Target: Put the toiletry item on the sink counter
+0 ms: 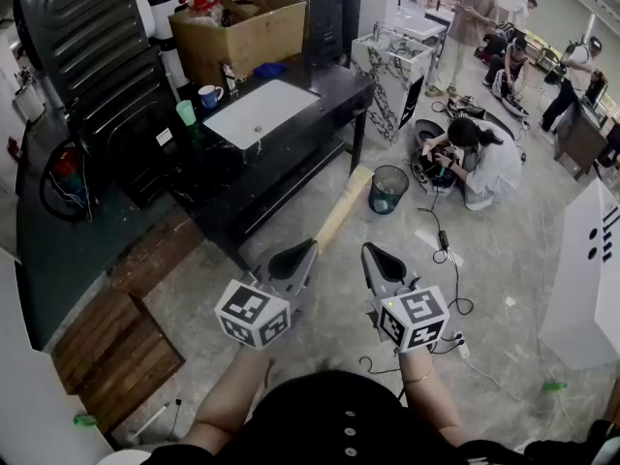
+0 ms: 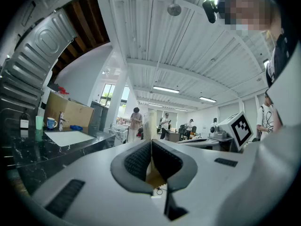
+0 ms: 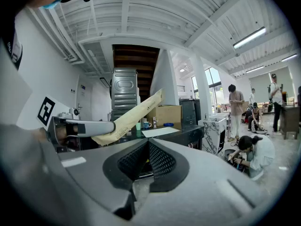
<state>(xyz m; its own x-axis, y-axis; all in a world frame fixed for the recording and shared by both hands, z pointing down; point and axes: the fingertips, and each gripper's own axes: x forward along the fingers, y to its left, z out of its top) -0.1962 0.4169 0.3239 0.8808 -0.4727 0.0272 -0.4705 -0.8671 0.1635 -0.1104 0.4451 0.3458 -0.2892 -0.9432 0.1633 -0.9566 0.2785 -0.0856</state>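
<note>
A long tan paper package (image 1: 344,206) sticks out from my left gripper (image 1: 295,258), which is shut on its near end. In the left gripper view only a tan sliver of the package (image 2: 154,177) shows below the closed jaws of the left gripper (image 2: 150,142). The right gripper view shows the package (image 3: 129,117) slanting up from the left gripper (image 3: 87,126). My right gripper (image 1: 380,258) is shut and holds nothing; its tips (image 3: 148,145) meet. Both hover over the floor, a step short of the black sink counter (image 1: 320,90) with its white basin (image 1: 257,112).
A green cup (image 1: 185,112), a mug (image 1: 209,96), a faucet (image 1: 229,76) and a cardboard box (image 1: 242,32) stand at the counter's back. A mesh bin (image 1: 387,189), floor cables (image 1: 441,240) and a crouching person (image 1: 480,158) are to the right. Wooden pallets (image 1: 116,347) lie left.
</note>
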